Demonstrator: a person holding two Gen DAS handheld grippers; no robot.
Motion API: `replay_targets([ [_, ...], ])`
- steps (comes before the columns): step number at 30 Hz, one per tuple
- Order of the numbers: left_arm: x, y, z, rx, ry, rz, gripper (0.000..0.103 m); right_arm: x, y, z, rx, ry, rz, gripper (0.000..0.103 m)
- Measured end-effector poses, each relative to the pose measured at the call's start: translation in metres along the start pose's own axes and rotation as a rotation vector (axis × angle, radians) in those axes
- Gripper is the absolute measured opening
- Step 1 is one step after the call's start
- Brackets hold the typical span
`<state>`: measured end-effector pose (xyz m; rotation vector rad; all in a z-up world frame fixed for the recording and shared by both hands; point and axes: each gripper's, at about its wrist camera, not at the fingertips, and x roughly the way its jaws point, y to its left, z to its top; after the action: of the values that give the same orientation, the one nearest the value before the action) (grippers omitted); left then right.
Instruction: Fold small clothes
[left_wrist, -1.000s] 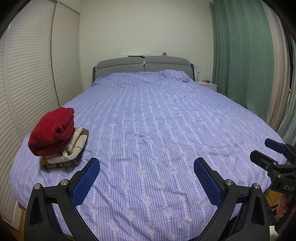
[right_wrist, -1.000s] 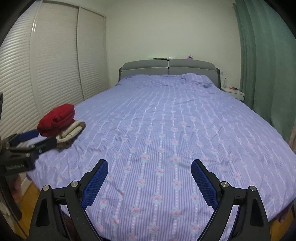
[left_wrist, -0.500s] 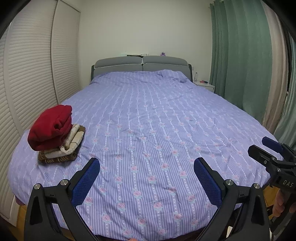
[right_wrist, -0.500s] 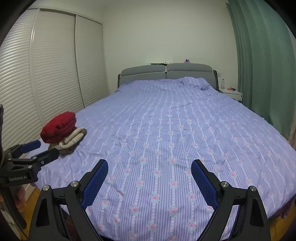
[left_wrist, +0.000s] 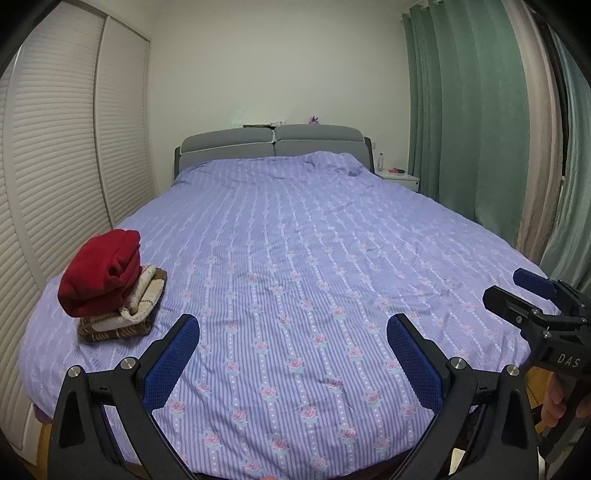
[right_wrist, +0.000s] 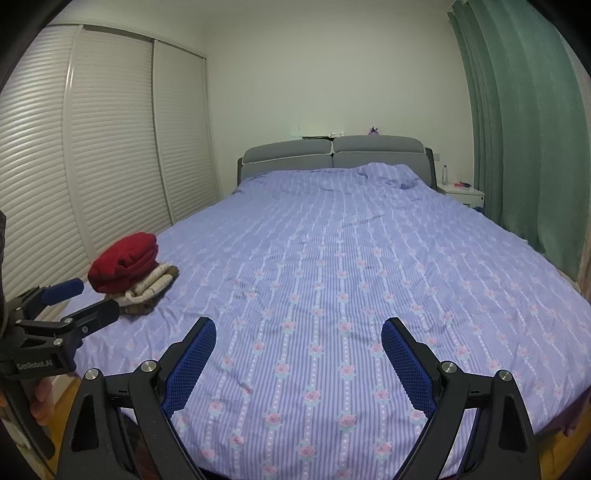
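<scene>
Both grippers had pulled back past the foot of the lilac rose-striped bed (left_wrist: 295, 258). Left gripper (left_wrist: 291, 354) and right gripper (right_wrist: 298, 356) hung empty, jaws wide apart. The folded stack, red fleece on cream-brown knits (left_wrist: 110, 291), sat at the bed's front-left corner (nothing unfolded visible), so folding looked finished.

Lilac floral bedspread (left_wrist: 295, 258), grey headboard (left_wrist: 271, 146), green curtains (left_wrist: 469, 122), louvred wardrobe doors (right_wrist: 110, 147)

left tool (left_wrist: 293, 334): jaws spread wide, nothing between the blue pads, low centre of its own view, also at the left edge of the right view | right tool (right_wrist: 299, 338): jaws spread wide, holding nothing, low centre of its own view, also at the right edge of the left view | both level, side by side
</scene>
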<state>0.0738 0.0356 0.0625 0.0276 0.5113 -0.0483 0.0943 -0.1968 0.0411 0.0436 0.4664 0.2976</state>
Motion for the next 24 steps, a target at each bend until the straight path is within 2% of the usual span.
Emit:
replay_targets([
  [24, -0.011, -0.006, 0.002, 0.004, -0.019, 0.004, 0.103, -0.005, 0.0, 0.002, 0.001, -0.002, 0.009, 0.092],
])
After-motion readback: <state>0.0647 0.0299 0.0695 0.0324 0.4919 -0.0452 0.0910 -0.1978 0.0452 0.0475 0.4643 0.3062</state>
